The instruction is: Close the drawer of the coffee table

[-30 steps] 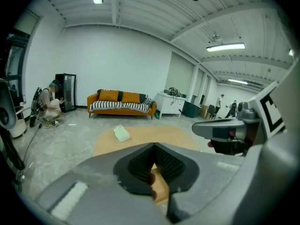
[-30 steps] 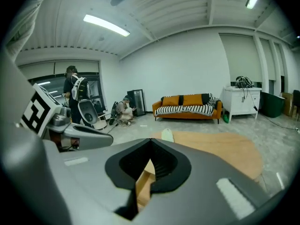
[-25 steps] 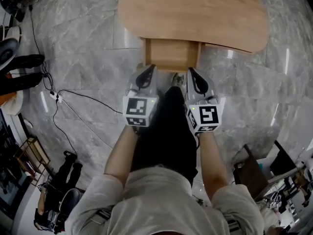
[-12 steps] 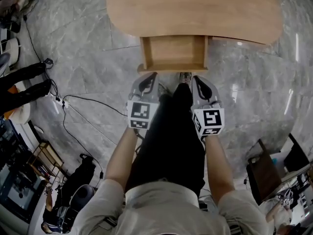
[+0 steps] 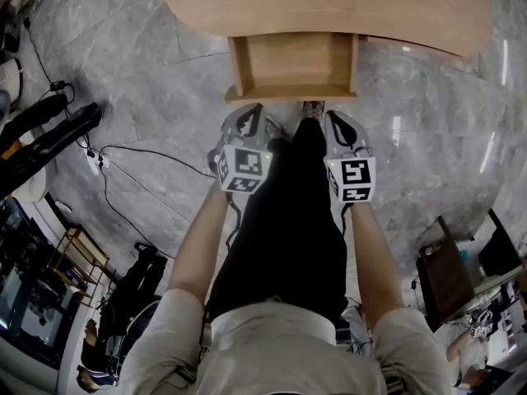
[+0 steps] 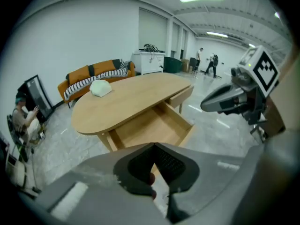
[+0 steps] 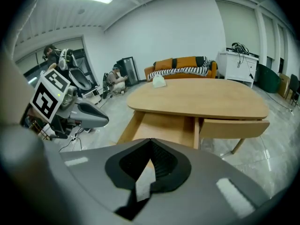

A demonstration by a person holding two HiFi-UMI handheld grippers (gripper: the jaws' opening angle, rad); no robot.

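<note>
**Grippers.** The left gripper (image 5: 250, 110) has its jaws together, pads meeting at the tips, with nothing between them. The right gripper (image 5: 336, 116) is in the same state: jaws closed and empty. Each carries its marker cube on the rear of the body, facing up toward the head view.

**Arm pose.** The left forearm (image 5: 200, 237) and right forearm (image 5: 372, 257) extend forward and roughly parallel, one on each side of the person's dark-trousered legs (image 5: 288, 220). Both grippers are pitched forward and downward and sit side by side at about the same reach. In the left gripper view, the right gripper appears to the right of the left jaws. In the right gripper view, the left gripper appears to the left of the right jaws.

**Task object.** The drawer (image 5: 292, 64) is open, pulled out from under the oval wooden top of the coffee table (image 5: 329, 6), and its bare wooden bottom is exposed. Its front panel lies near and directly ahead of both sets of jaw tips. The left tips line up with the left part of the panel and the right tips with the right part. No contact can be made out.

**Surroundings.** A second drawer (image 7: 233, 128), right of the right gripper's jaws, stands slightly out. A pale bundle (image 7: 159, 82) lies on the far end of the tabletop. An orange sofa (image 7: 180, 64) stands beyond it. A black cable (image 5: 140, 167) runs across the marble floor (image 5: 148, 81), left of the left gripper.
</note>
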